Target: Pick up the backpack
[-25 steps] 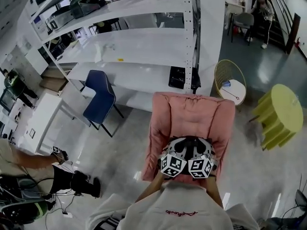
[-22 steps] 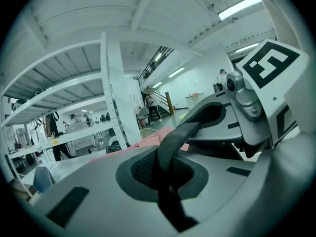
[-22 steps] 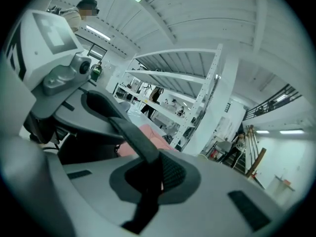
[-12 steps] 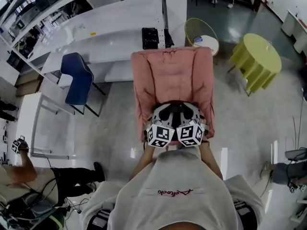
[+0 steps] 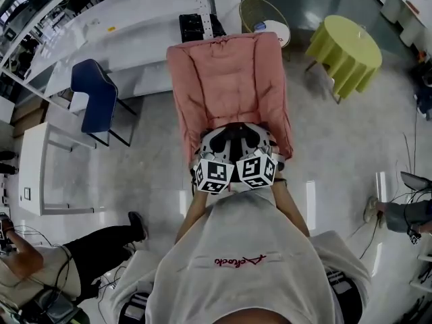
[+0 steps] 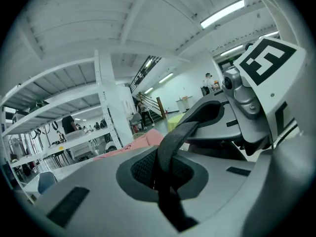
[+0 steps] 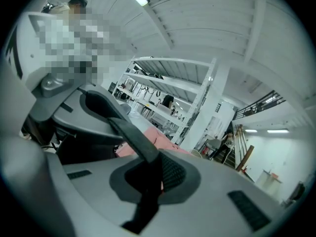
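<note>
A black backpack strap [image 6: 173,142] runs through the jaws of my left gripper [image 6: 163,179], which is shut on it, and arches over to the other gripper. The same strap [image 7: 131,132] sits pinched in my right gripper [image 7: 148,181]. From the head view, the left gripper [image 5: 219,144] and right gripper [image 5: 253,142] are held side by side over the front edge of a pink armchair [image 5: 226,79]. A dark bit of the backpack [image 5: 236,135] shows between them; the rest of the bag is hidden beneath the grippers.
White shelving [image 5: 121,25] stands behind the armchair. A blue chair [image 5: 94,100] is to the left and a round yellow table [image 5: 344,46] and a wire basket chair [image 5: 263,12] to the right. People sit at the lower left [image 5: 40,268] and right edge [image 5: 405,214].
Both grippers have drawn back together from the armchair seat to its front edge, still shut on the strap. The armchair and shelving have slid up the picture.
</note>
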Demonstrator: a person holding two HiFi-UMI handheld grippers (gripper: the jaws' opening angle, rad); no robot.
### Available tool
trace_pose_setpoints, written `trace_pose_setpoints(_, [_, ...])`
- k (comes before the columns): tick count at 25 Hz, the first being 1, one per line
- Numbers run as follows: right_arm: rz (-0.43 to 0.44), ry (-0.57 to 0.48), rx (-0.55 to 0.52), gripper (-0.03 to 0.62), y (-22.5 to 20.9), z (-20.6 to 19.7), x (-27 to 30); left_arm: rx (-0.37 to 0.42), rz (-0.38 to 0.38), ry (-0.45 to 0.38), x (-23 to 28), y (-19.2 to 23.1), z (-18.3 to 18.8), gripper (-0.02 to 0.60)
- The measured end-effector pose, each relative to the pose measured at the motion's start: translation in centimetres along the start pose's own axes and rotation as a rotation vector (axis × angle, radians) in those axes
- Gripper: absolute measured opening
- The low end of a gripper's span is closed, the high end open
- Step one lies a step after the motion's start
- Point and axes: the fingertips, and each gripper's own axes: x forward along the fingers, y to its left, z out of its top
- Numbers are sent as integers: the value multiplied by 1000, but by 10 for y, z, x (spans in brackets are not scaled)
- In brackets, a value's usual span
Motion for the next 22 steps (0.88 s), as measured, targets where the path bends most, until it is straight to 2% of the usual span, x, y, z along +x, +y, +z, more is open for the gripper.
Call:
trace_pose_setpoints(15, [53,-30,0,23,-5,-28,-66,7,49,40,-26,-65,15,23])
trace_pose_setpoints(22, [85,-17,-7,23,9,-53,-103,-24,46,67,-46,-109,3,23])
